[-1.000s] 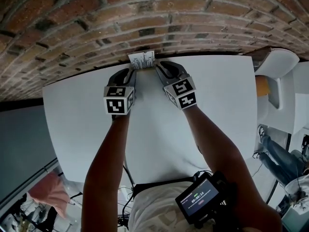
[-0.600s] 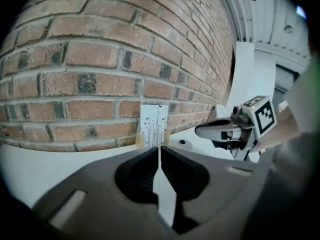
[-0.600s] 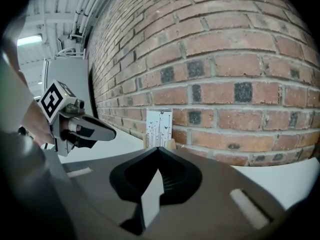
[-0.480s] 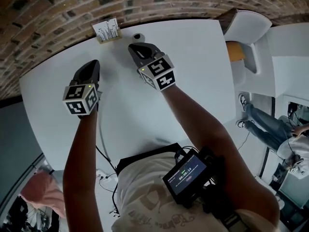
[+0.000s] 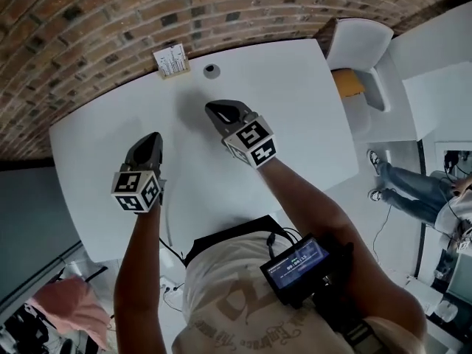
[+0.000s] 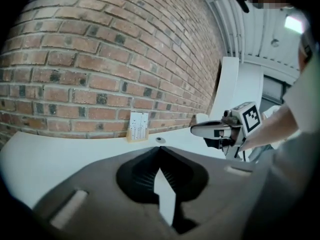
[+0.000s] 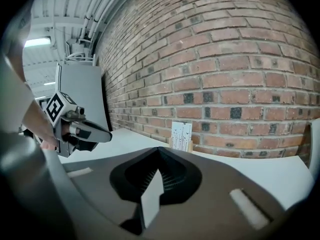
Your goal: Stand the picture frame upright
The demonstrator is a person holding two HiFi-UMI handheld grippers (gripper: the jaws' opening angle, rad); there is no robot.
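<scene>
One picture frame (image 5: 171, 60) stands upright at the far edge of the white table (image 5: 295, 109), right at the foot of the brick wall (image 5: 110, 21); whether it touches the bricks cannot be told. It holds a white sheet printed with short rows of small dark marks, too fine to read; a pale wooden edge shows along its bottom and one side. Just beside it on the table is a small dark round spot (image 5: 212, 69). Both grippers hang over the table, well apart from the frame; the left gripper (image 5: 154, 136) has its jaws pressed together with nothing between them; the right gripper (image 5: 211, 107), nearer the frame, is likewise closed and empty. Each carries a cube with black-and-white square markers; a small screen (image 5: 298, 262) at the person's chest shows digits too small to read; a white chair (image 5: 361, 39) stands past the table's right corner.
</scene>
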